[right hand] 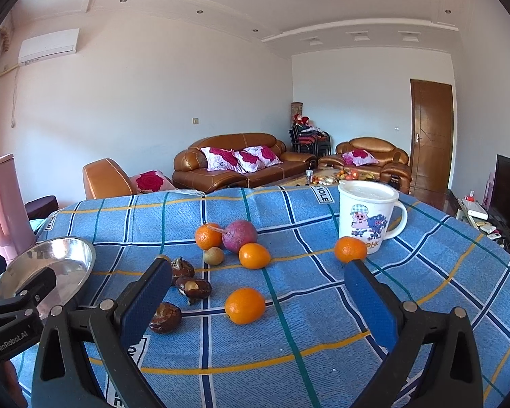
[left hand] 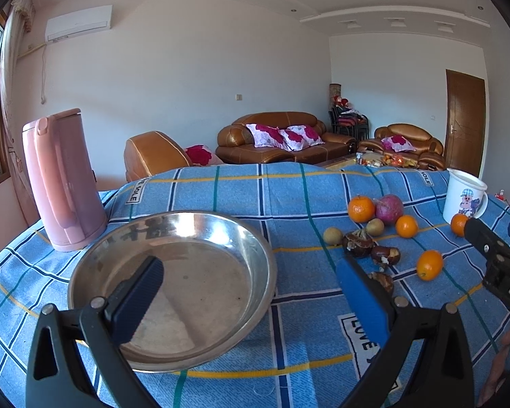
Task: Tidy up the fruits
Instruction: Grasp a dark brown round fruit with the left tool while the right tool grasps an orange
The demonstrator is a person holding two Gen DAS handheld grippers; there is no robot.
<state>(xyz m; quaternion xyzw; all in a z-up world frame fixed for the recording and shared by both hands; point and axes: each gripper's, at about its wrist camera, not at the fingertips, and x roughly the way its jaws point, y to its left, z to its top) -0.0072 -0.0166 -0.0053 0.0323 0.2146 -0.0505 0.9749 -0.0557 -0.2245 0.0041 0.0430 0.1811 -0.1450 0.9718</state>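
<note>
Lower frame: the left gripper (left hand: 251, 287) hangs spread wide above the steel bowl (left hand: 255, 238), holding nothing; the right gripper (right hand: 258, 292) gapes too, the nearest orange (right hand: 244, 306) between its fingers. Farther up-centre lie the scattered fruits (right hand: 239, 235), beside the mug (right hand: 367, 216).

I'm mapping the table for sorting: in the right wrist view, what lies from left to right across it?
Pink plastic kettle → shiny steel bowl → dark brown water chestnuts → purple round fruit → orange beside the mug → white cartoon-printed mug.
</note>
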